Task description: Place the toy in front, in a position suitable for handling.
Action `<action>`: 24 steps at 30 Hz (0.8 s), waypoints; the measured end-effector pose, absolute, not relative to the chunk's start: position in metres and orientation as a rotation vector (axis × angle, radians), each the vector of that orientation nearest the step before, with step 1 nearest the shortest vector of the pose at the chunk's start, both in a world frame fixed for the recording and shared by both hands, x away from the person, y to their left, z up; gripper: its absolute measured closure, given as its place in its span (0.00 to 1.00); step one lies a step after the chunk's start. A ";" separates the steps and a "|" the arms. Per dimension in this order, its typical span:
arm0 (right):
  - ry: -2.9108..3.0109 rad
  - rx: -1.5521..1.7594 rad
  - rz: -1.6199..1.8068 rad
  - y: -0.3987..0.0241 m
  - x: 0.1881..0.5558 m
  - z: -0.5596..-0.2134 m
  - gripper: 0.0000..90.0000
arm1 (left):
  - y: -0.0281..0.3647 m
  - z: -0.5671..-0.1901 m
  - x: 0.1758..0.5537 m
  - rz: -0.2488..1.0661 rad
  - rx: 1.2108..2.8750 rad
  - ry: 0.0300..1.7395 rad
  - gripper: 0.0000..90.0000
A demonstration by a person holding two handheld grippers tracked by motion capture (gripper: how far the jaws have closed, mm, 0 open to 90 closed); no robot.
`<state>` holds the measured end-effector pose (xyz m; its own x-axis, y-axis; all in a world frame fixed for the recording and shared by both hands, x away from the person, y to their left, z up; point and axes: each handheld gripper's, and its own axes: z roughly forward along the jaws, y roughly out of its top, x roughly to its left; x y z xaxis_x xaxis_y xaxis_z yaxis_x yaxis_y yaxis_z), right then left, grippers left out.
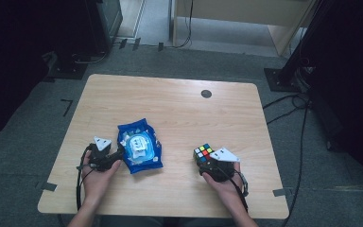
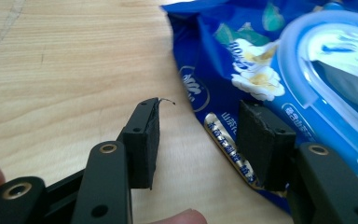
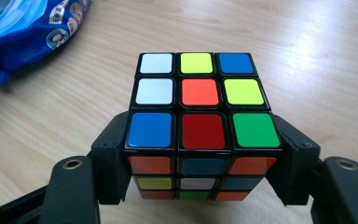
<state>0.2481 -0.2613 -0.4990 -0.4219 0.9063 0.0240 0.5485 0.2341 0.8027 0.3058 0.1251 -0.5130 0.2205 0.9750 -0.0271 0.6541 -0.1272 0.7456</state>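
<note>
Puzzle cube (image 3: 203, 105) clamped in right gripper (image 1: 207, 164) jaws, left gripper (image 2: 198, 140) jaws apart beside wipes pack (image 2: 242, 60)

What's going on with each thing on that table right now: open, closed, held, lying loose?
Wet-wipes pack: lying flat, lid closed, not gripped.
Puzzle cube: scrambled, clamped on both sides.
Left gripper: open, one jaw over the pack's edge.
Right gripper: shut on the puzzle cube.
Table: bearing both.

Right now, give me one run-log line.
right gripper: holds puzzle cube | left gripper: open at blue wipes pack | table: wood
</note>
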 end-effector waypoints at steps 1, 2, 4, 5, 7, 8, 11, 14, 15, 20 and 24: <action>2.066 1.329 1.055 -0.262 0.247 -0.500 0.39 | 0.124 -0.513 0.309 0.648 1.856 1.506 0.55; 2.063 1.333 1.054 -0.262 0.246 -0.502 0.39 | 0.122 -0.513 0.312 0.652 1.853 1.509 0.55; 2.070 1.343 1.063 -0.261 0.245 -0.504 0.38 | 0.118 -0.512 0.316 0.659 1.848 1.502 0.56; 2.075 1.344 1.060 -0.260 0.244 -0.505 0.39 | 0.117 -0.512 0.317 0.653 1.844 1.488 0.55; 2.079 1.336 1.067 -0.257 0.244 -0.506 0.39 | 0.116 -0.510 0.316 0.642 1.832 1.468 0.54; 2.084 1.330 1.068 -0.255 0.243 -0.506 0.39 | 0.117 -0.508 0.313 0.639 1.819 1.457 0.53; 2.079 1.302 1.056 -0.252 0.243 -0.507 0.38 | 0.124 -0.498 0.302 0.637 1.764 1.422 0.48; 2.077 1.310 1.069 -0.252 0.243 -0.508 0.38 | 0.130 -0.485 0.289 0.627 1.724 1.385 0.46; 2.074 1.316 1.072 -0.252 0.243 -0.509 0.38 | 0.130 -0.485 0.289 0.627 1.724 1.385 0.46; 2.079 1.301 1.104 -0.252 0.240 -0.511 0.37 | 0.133 -0.468 0.273 0.557 1.711 1.272 0.44; 2.071 1.297 1.126 -0.251 0.237 -0.508 0.29 | 0.125 -0.467 0.270 0.524 1.733 1.227 0.43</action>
<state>0.2375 -0.2511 -0.5085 -0.4584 0.8874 0.0476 0.5223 0.2257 0.8223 0.2695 0.1253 -0.4665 0.4126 0.8970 -0.1585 0.5064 -0.0812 0.8585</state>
